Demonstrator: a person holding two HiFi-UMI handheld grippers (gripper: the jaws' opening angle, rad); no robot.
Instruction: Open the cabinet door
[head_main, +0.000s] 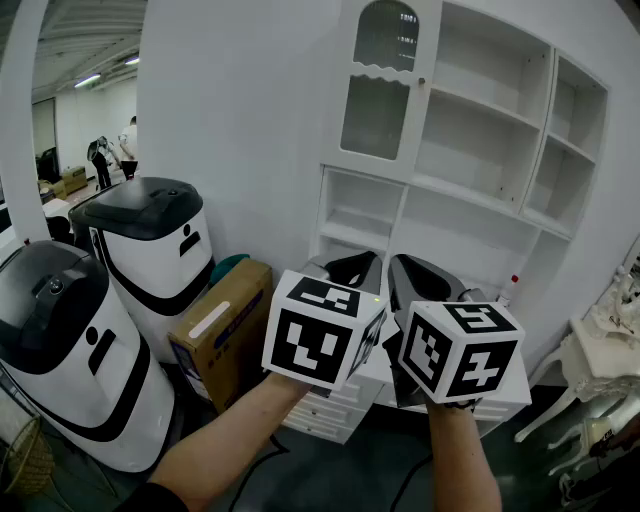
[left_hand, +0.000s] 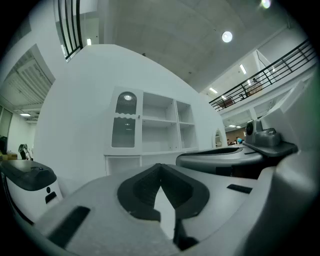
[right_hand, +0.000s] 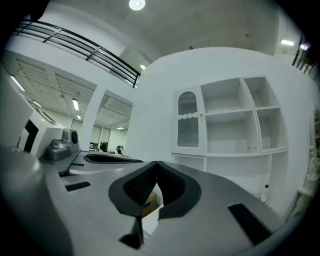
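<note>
The white cabinet (head_main: 470, 150) stands against the wall ahead, its glass door (head_main: 383, 85) closed at the upper left with a small knob (head_main: 421, 81) on its right edge. The door also shows in the left gripper view (left_hand: 124, 126) and the right gripper view (right_hand: 188, 127). I hold both grippers side by side, level, well short of the cabinet. My left gripper (head_main: 353, 270) is shut with nothing in it, jaw tips meeting (left_hand: 160, 169). My right gripper (head_main: 422, 282) is shut and empty too (right_hand: 156, 168).
Open shelves (head_main: 495, 120) fill the cabinet right of the door. Two white-and-black machines (head_main: 150, 250) and a cardboard box (head_main: 225, 325) stand at the left. White drawers (head_main: 325, 412) sit below the grippers. A red-capped bottle (head_main: 512, 288) and a white table (head_main: 600, 350) are at the right.
</note>
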